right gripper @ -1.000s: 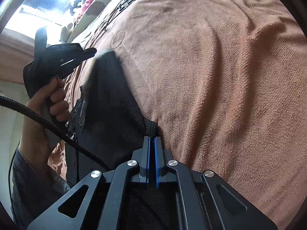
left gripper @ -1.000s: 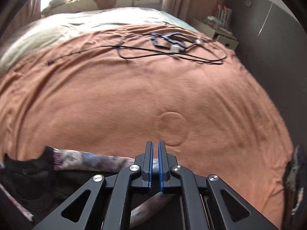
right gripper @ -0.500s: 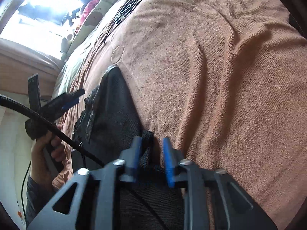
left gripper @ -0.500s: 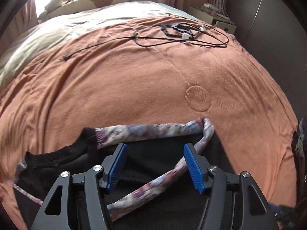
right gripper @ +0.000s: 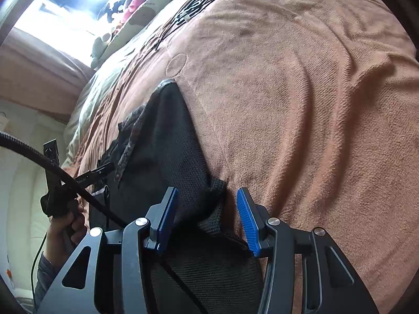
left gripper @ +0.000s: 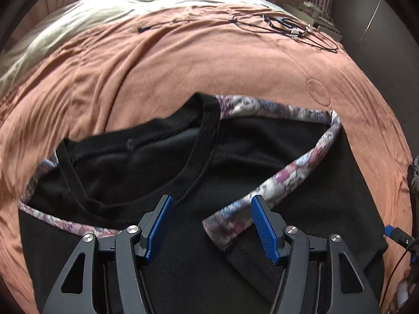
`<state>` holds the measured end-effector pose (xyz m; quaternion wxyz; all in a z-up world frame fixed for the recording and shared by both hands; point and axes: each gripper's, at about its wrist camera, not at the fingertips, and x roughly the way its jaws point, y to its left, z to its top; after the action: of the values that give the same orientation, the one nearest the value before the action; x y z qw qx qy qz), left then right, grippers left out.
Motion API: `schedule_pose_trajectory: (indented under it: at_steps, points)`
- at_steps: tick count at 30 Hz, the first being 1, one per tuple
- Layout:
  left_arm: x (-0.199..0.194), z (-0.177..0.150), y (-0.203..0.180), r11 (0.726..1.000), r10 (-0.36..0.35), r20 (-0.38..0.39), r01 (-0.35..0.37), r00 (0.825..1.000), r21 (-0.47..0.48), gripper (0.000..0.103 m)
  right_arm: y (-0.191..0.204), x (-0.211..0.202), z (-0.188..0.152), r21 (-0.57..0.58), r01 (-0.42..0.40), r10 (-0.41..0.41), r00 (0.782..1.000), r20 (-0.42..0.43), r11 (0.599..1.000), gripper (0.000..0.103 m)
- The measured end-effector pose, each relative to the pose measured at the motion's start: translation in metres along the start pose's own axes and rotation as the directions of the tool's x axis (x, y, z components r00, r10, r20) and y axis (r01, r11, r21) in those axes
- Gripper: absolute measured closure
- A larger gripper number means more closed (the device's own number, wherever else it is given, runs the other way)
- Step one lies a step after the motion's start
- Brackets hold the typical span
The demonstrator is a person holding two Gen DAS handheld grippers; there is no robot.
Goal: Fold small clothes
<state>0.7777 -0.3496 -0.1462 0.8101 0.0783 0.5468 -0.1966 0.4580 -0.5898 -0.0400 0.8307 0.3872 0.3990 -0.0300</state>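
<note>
Bed: an orange blanket (left gripper: pixel 183 60) covers it, with a tangle of black cables (left gripper: pixel 296 30) lying near the far right corner, well apart from the work.
Garment: a small black top (left gripper: pixel 262 162) with floral trim (left gripper: pixel 293 178) lies flat on the near part of the blanket, neckline toward the left edge of the bed in the left wrist view.
Long axis: the floral band runs diagonally, from the far right corner of the top down toward the near middle (its loose end stops just beside the left tool's right pad).
Left gripper (left gripper: pixel 210 225): jaws apart with nothing pinched; it hovers directly over the body of the top, the black ribbed collar (left gripper: pixel 207 141) just ahead of its left pad.
Right gripper (right gripper: pixel 207 219): jaws apart, a ribbed black edge of the same top (right gripper: pixel 167 157) rising between the pads but not pressed by them (I judge it as let go, not held).
Nearer hand: the left one sits over the middle of the cloth, the right one at its right-hand border where black fabric meets the blanket (right gripper: pixel 301 104).
Coming move: likely a fresh pinch on an edge, each tool already over its own side.
</note>
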Motion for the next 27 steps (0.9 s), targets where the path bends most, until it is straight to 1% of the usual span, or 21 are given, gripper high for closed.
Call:
schedule_pose_trajectory:
  at_steps: [1,4,6,7,8,9,10,11,13,15,21,27]
  points:
    - [0.003,-0.004,0.001,1.0,-0.009,-0.005,0.009,1.0,0.002,0.039,0.002,0.002,-0.001,-0.003,0.007,-0.007,1.0,-0.005,1.0,0.058]
    - [0.012,-0.012,-0.001,1.0,-0.005,-0.021,0.006,1.0,0.022,0.039,0.003,0.006,-0.002,-0.005,0.022,-0.022,1.0,-0.012,1.0,0.058]
    - [0.02,-0.015,-0.005,0.999,0.009,-0.033,-0.008,0.999,0.035,0.04,0.004,0.006,-0.002,-0.003,0.029,-0.029,1.0,-0.011,1.0,0.058]
    - [0.023,-0.017,-0.007,0.999,0.025,-0.033,-0.024,0.999,0.044,0.043,0.003,0.005,-0.001,0.0,0.031,-0.031,0.999,-0.009,1.0,0.058]
    - [0.024,-0.018,-0.009,0.998,0.028,-0.022,-0.027,0.999,0.055,0.05,0.003,0.004,-0.001,0.004,0.032,-0.032,0.999,-0.006,0.999,0.058]
    - [0.023,-0.019,-0.012,0.998,0.013,-0.008,-0.013,1.0,0.061,0.057,0.002,0.003,-0.001,0.009,0.034,-0.034,0.999,-0.002,0.999,0.058]
    - [0.023,-0.02,-0.012,0.998,-0.004,-0.011,0.005,1.0,0.059,0.074,0.002,0.003,0.0,0.011,0.037,-0.037,0.999,0.002,0.999,0.058]
    - [0.022,-0.019,-0.012,0.998,-0.016,-0.014,0.017,1.0,0.057,0.085,0.001,0.001,-0.001,0.014,0.04,-0.04,0.999,0.006,0.999,0.058]
    - [0.019,-0.018,-0.015,0.997,-0.002,-0.011,0.003,1.0,0.08,0.093,0.0,-0.001,-0.001,0.021,0.041,-0.041,0.999,0.011,0.999,0.058]
    - [0.016,-0.016,-0.014,0.995,0.019,-0.007,-0.018,1.0,0.094,0.094,0.001,-0.002,-0.002,0.021,0.04,-0.04,0.999,0.012,0.999,0.058]
    - [0.007,-0.016,0.01,0.997,0.06,-0.007,-0.059,0.998,0.04,0.094,0.002,-0.005,-0.003,0.017,0.041,-0.041,0.999,0.014,0.999,0.058]
    - [0.007,-0.021,0.017,0.996,0.086,-0.01,-0.086,0.996,0.026,0.094,0.006,-0.002,0.0,-0.017,0.026,-0.026,0.999,0.027,1.0,0.058]
